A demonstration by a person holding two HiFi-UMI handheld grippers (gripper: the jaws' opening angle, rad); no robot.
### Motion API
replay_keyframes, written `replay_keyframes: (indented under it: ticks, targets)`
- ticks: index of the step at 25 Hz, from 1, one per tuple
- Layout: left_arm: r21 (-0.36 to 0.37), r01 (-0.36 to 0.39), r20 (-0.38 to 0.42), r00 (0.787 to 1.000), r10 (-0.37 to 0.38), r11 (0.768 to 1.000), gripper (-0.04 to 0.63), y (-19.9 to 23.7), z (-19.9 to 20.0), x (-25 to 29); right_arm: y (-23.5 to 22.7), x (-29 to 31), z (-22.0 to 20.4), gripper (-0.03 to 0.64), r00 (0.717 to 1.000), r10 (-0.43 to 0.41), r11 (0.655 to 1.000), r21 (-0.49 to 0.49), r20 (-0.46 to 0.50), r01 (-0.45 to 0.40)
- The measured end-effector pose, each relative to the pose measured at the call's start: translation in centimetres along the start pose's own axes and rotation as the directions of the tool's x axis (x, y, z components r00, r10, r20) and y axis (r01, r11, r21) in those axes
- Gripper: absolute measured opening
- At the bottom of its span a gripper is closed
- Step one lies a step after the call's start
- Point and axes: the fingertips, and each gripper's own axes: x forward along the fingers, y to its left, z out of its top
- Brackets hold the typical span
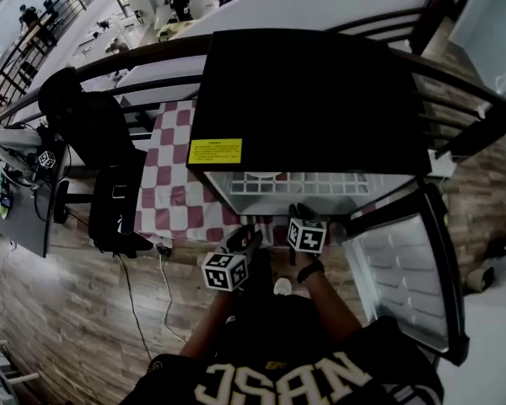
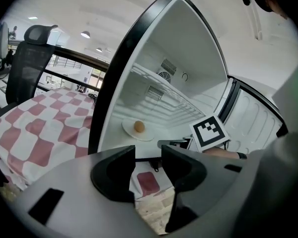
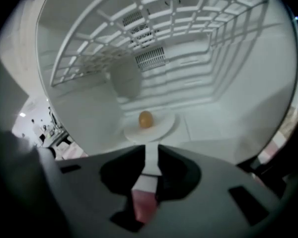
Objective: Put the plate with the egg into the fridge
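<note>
A brown egg (image 3: pixel 145 118) lies on a small white plate (image 3: pixel 161 127) that rests on the floor of the open white fridge (image 3: pixel 228 98), under its wire shelf (image 3: pixel 154 29). My right gripper (image 3: pixel 150 150) is just short of the plate's near rim, open by a narrow gap with nothing between its jaws. In the left gripper view the plate (image 2: pixel 131 134) and egg (image 2: pixel 138 127) show inside the fridge, with the right gripper (image 2: pixel 176 144) at the opening. My left gripper (image 2: pixel 148 155) hangs outside the fridge, open and empty. In the head view both the left gripper (image 1: pixel 244 241) and the right gripper (image 1: pixel 302 218) are at the fridge front.
The black-topped fridge (image 1: pixel 312 99) stands with its door (image 1: pixel 405 268) swung open to the right. A red-and-white checked cloth (image 1: pixel 173 184) lies left of it. A black office chair (image 1: pixel 93 125), a desk (image 1: pixel 25 201) and a floor cable (image 1: pixel 164 285) are on the left.
</note>
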Motion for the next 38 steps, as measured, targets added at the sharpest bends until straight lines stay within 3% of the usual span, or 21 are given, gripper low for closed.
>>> replay_keyframes:
  ticks: [3,7,11,16,22,28,32,38]
  targets:
    - [0.013,0.016,0.012,1.000,-0.016,1.000,0.181,-1.5,0.4,-0.2,-0.8,-2.9,-0.4,0.084,0.999,0.022,1.000,0.004,0.027,-0.022]
    - [0.051,0.030,0.072,0.997,-0.033,0.998,0.158,-3.5,1.5,-0.7,-0.7,-7.1,-0.3,0.058,0.990,0.120,0.993,0.003,0.079,-0.120]
    - [0.083,0.056,0.151,0.986,-0.068,0.995,0.107,-6.2,3.0,-1.8,-0.1,-11.9,1.6,0.035,0.965,0.191,0.982,-0.042,0.179,-0.186]
    - [0.176,0.063,0.241,0.965,-0.105,0.982,0.035,-10.1,5.4,-3.7,1.3,-17.8,4.2,0.021,0.921,0.249,0.968,-0.095,0.298,-0.231]
    - [0.267,0.073,0.280,0.948,-0.150,0.961,0.021,-14.0,7.2,-5.6,3.2,-23.4,6.6,0.020,0.868,0.273,0.957,-0.213,0.415,-0.199]
    - [0.321,0.062,0.324,0.930,-0.171,0.945,0.021,-16.4,8.8,-7.4,4.0,-26.9,8.4,0.020,0.824,0.285,0.953,-0.234,0.489,-0.191]
    - [0.372,0.022,0.335,0.929,-0.157,0.928,0.021,-17.0,9.3,-8.2,2.6,-28.2,9.4,0.020,0.815,0.267,0.957,-0.238,0.514,-0.164]
    - [0.352,0.020,0.341,0.928,-0.148,0.936,0.021,-16.9,9.7,-8.4,2.0,-29.6,10.3,0.020,0.801,0.272,0.958,-0.231,0.534,-0.171]
